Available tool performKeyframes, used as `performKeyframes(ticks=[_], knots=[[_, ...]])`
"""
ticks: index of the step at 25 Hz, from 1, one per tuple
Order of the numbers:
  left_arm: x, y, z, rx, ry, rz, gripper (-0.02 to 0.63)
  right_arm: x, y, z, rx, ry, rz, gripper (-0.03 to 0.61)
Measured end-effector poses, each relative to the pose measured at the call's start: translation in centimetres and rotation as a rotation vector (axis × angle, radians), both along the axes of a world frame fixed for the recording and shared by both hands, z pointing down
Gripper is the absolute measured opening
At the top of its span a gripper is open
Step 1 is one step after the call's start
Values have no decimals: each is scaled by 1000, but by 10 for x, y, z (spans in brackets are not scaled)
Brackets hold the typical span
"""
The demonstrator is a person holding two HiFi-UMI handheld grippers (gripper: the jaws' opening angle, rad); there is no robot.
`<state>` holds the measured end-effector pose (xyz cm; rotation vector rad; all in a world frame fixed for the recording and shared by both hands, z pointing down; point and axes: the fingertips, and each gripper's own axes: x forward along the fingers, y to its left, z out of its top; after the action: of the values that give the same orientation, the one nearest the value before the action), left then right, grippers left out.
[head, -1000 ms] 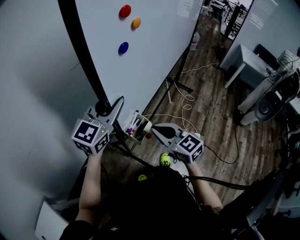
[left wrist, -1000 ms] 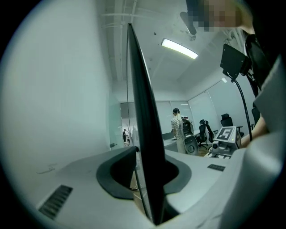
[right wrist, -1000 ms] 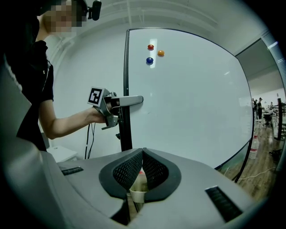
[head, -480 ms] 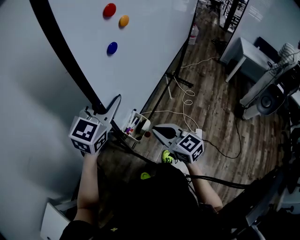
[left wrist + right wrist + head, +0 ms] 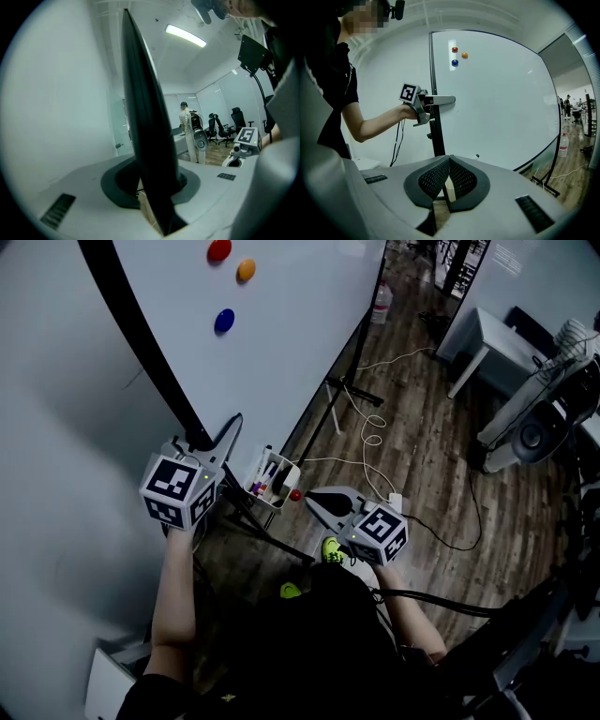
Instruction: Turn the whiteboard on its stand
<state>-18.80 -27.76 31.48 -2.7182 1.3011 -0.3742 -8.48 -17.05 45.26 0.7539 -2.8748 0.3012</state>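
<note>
The whiteboard [image 5: 300, 324] has a black frame [image 5: 141, 334] and stands on a black stand [image 5: 352, 390]. Red, orange and blue magnets [image 5: 224, 321] stick to it. My left gripper [image 5: 211, 451] is shut on the frame's edge. In the left gripper view the black frame [image 5: 145, 140] runs up between the jaws of the left gripper [image 5: 157, 206]. My right gripper [image 5: 323, 502] hangs apart from the board over the floor, shut and holding nothing. The right gripper view shows the right gripper [image 5: 449, 164] with pads together, the whiteboard [image 5: 501, 103] ahead and the left gripper [image 5: 440, 100] on its frame.
A small box of markers [image 5: 272, 482] hangs at the board's lower edge. White cables [image 5: 375, 442] lie on the wooden floor. A white table [image 5: 487, 352] and grey equipment [image 5: 534, 437] stand at right. A person [image 5: 187, 126] and office chairs are far off.
The board's frame and magnets have drifted left and up in the head view. My left gripper stays clamped on the frame; the right gripper has barely moved.
</note>
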Motion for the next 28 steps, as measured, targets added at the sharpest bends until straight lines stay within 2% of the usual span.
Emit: performKeyframes(ticks=[13,21,28], knots=[[-2,-2,17,13,23,-11,101,6,31,20,2,26,32,5],[13,-26,20,17,33,-7,104,26,26,27,-6,36,62,5],[45,-93,18,8,31,3,106,62,-28,26,-20,40,94,5]])
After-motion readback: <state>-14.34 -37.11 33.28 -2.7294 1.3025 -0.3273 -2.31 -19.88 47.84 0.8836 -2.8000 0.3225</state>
